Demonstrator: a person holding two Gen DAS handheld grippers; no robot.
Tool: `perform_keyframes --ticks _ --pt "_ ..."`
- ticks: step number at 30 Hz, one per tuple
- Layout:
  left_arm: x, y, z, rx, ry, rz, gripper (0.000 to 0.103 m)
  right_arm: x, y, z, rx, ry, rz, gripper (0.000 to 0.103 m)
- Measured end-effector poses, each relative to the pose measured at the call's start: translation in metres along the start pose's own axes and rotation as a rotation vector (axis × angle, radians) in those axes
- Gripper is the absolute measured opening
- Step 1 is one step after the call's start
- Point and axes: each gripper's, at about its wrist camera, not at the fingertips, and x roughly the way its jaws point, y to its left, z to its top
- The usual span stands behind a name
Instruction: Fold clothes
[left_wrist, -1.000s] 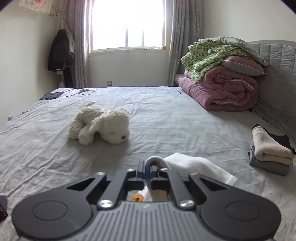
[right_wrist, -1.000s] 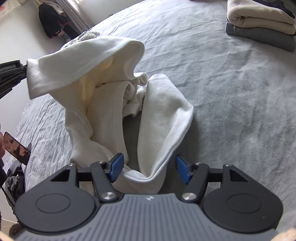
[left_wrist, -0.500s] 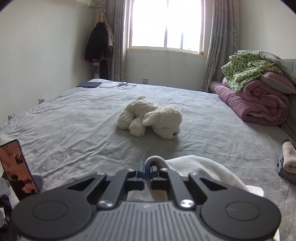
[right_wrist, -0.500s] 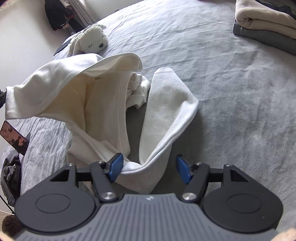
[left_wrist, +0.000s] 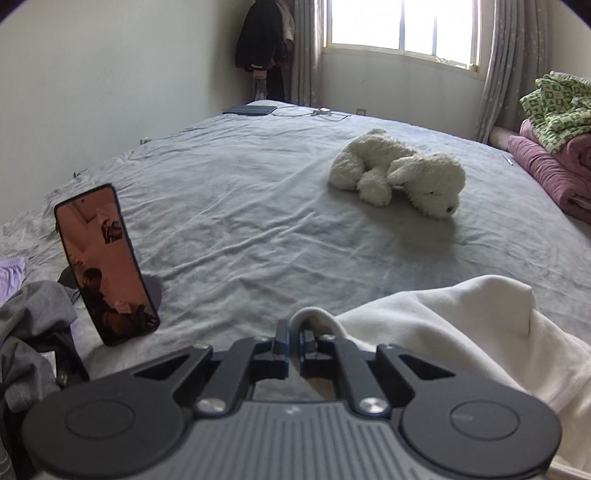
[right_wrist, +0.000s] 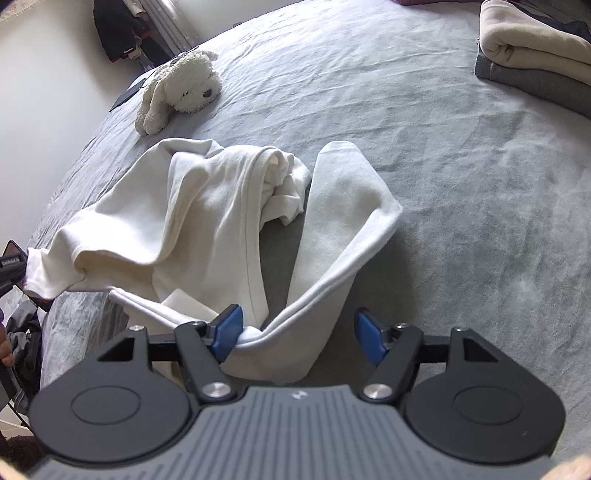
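A white garment (right_wrist: 207, 221) lies crumpled on the grey bed (right_wrist: 461, 184), one part stretched out to the left. My left gripper (left_wrist: 293, 352) is shut on a fold of this white garment (left_wrist: 461, 325); in the right wrist view its tip (right_wrist: 11, 264) shows at the far left edge, holding the stretched corner. My right gripper (right_wrist: 299, 334) hovers over the near hem with its jaws opening. The hem lies between the blue pads (right_wrist: 227, 328) and touches only the left one.
A white plush dog (left_wrist: 402, 171) lies further up the bed. A phone (left_wrist: 105, 264) stands propped at the left beside a heap of grey clothes (left_wrist: 29, 332). Folded beige and grey garments (right_wrist: 535, 55) are stacked at the right. Rolled quilts (left_wrist: 554, 155) sit by the headboard.
My left gripper swung left and down with the garment's corner, drawing the cloth low and flat across the bed. The right gripper's jaws widened a little; it stayed in place.
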Motion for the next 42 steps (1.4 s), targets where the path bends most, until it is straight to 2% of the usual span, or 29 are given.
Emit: perform_keyframes --ticks 7,12,16,18,20,22,23,27,30,35,38,39,41,42 --pt "0.019 0.008 -0.023 0.024 0.090 0.007 0.006 0.003 0.002 0.002 0.001 -0.002 -0.012 0.071" --pt "0.014 0.005 -0.026 0.056 0.068 -0.033 0.009 -0.002 0.001 0.002 0.006 -0.010 -0.017 0.071" --pt "0.012 0.005 -0.027 0.084 0.029 -0.054 0.033 -0.011 -0.006 -0.002 0.037 -0.012 -0.003 0.071" --pt "0.012 0.004 -0.022 0.096 0.034 -0.081 0.037 -0.019 -0.009 -0.006 0.062 -0.024 0.010 0.071" --pt "0.012 0.001 -0.015 0.121 0.015 -0.104 0.054 -0.025 -0.012 -0.012 0.091 -0.028 0.013 0.072" --pt "0.011 -0.003 -0.011 0.157 -0.010 -0.098 0.060 -0.026 -0.018 -0.016 0.158 -0.001 0.021 0.072" --pt "0.012 -0.002 -0.010 0.159 -0.008 -0.103 0.060 -0.026 -0.021 -0.018 0.201 0.018 0.029 0.072" --pt "0.014 0.004 -0.007 0.148 0.003 -0.141 0.060 -0.018 -0.030 -0.031 0.397 0.114 0.210 0.072" --pt "0.014 0.010 -0.003 0.109 -0.005 -0.183 0.061 -0.003 -0.025 -0.039 0.499 0.148 0.310 0.072" --pt "0.024 0.011 -0.001 0.070 -0.006 -0.213 0.064 0.028 -0.004 -0.042 0.564 0.166 0.319 0.072" --pt "0.033 0.010 -0.001 0.041 0.012 -0.221 0.064 0.037 0.007 -0.040 0.581 0.117 0.306 0.072" --pt "0.035 0.010 -0.001 0.033 0.019 -0.220 0.064 0.039 0.009 -0.040 0.597 0.088 0.300 0.069" --pt "0.040 0.009 -0.001 0.019 0.034 -0.219 0.064 0.042 0.013 -0.040 0.624 0.036 0.279 0.042" --pt "0.041 0.008 -0.001 0.014 0.042 -0.219 0.064 0.044 0.015 -0.040 0.641 0.011 0.263 0.039"
